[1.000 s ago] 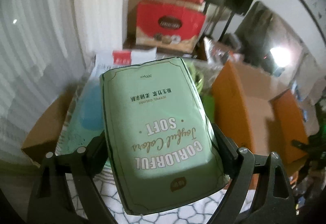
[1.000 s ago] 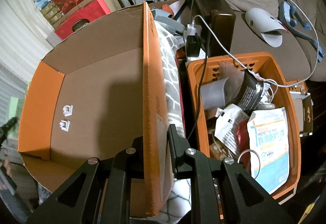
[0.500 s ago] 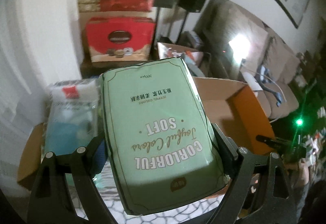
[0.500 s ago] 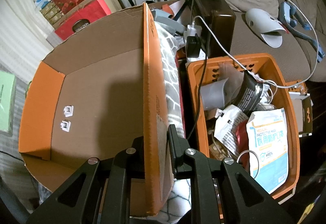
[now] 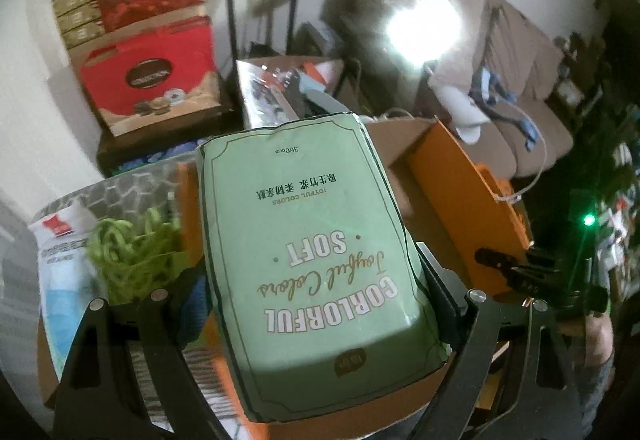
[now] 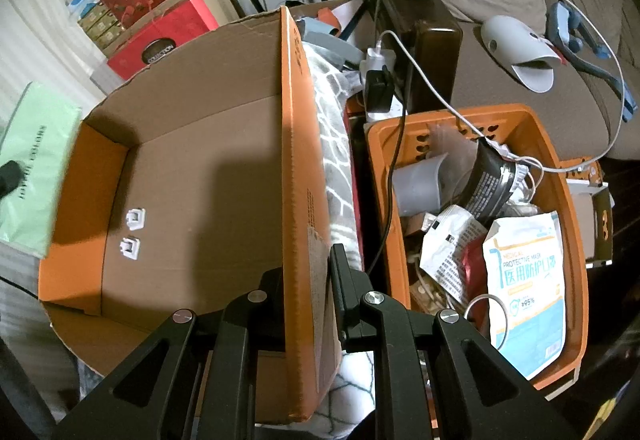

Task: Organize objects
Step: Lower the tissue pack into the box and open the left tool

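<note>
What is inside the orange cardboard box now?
Inside the orange cardboard box, two small white clips lie on the bare floor. The near corner is hidden behind the flap and the right gripper.

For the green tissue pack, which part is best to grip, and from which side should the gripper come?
Grip the green tissue pack across its narrow width, near the end closest to the gripper, coming in along its length, as the left gripper does now. The pack is long and flat with two straight parallel long sides, so one finger fits on each. It looks soft, so a light squeeze probably suffices.
</note>
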